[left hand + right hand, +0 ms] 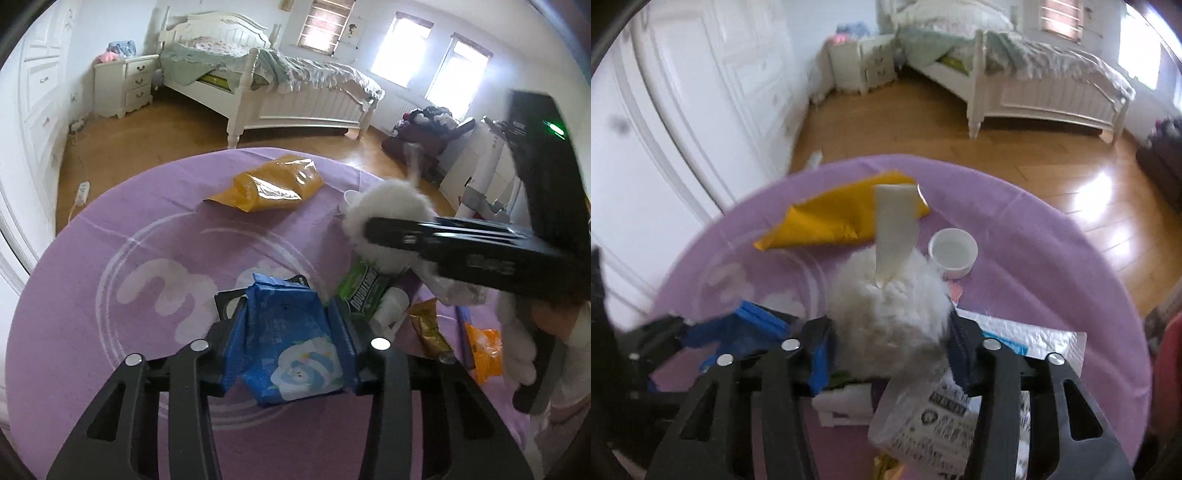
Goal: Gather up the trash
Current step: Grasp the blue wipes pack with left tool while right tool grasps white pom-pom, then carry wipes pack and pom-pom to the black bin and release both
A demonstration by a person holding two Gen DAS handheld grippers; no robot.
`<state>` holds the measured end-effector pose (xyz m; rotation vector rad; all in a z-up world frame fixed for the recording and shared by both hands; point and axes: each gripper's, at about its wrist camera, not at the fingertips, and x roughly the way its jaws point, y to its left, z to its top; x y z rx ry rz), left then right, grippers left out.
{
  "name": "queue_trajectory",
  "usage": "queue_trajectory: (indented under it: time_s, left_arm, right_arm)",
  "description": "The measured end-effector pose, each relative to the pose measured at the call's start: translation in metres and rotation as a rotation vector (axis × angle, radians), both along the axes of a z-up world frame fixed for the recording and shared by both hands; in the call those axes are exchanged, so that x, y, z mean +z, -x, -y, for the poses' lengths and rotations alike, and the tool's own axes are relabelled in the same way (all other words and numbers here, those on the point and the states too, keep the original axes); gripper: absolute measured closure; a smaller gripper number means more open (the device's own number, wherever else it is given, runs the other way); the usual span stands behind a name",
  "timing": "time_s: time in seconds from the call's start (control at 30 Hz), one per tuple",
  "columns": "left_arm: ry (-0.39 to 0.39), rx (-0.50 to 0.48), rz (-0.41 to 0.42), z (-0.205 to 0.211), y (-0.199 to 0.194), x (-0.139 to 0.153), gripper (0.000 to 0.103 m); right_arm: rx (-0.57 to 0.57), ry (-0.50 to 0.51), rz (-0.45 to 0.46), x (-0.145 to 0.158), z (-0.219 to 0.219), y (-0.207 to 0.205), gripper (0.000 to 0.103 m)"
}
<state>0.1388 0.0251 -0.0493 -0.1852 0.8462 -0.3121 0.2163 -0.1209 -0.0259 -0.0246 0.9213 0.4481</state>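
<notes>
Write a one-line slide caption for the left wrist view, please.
Left gripper clamps a blue wipes packet above the purple rug.

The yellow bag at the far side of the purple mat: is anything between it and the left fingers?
Yes. The left gripper already has a blue packet between its fingers, so they are not free. Beyond the packet, only bare purple mat lies before the yellow bag. The white fluffy toy sits off to the right.

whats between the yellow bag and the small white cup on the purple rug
In the right wrist view, a white fluffy toy in the right gripper raises a pale tag between the yellow bag and white cup; the purple rug there looks bare.
</notes>
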Motion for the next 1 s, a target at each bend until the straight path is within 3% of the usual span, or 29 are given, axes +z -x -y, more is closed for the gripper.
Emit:
queue_trajectory:
  time_s: [0.1,0.23,0.33,0.53,1.0]
  left_arm:
    - [0.047,0.042,0.007,-0.008,0.015,0.004,0.065]
    - [0.098,0.066,0.074,-0.009,0.054,0.022,0.065]
    - [0.122,0.082,0.110,-0.004,0.081,0.036,0.065]
    - [0.172,0.078,0.203,0.023,0.129,0.068,0.065]
    - [0.143,-0.152,0.286,0.156,0.170,0.110,0.065]
  right_arm:
    - [-0.016,-0.093,0.015,0.013,0.018,0.017,0.055]
    - [-0.055,-0.287,0.080,0.047,0.069,0.077,0.055]
    - [-0.096,-0.357,0.091,0.054,0.105,0.113,0.055]
    - [-0.157,-0.409,0.085,0.059,0.156,0.155,0.055]
    - [-0.279,-0.503,0.191,0.083,0.254,0.257,0.055]
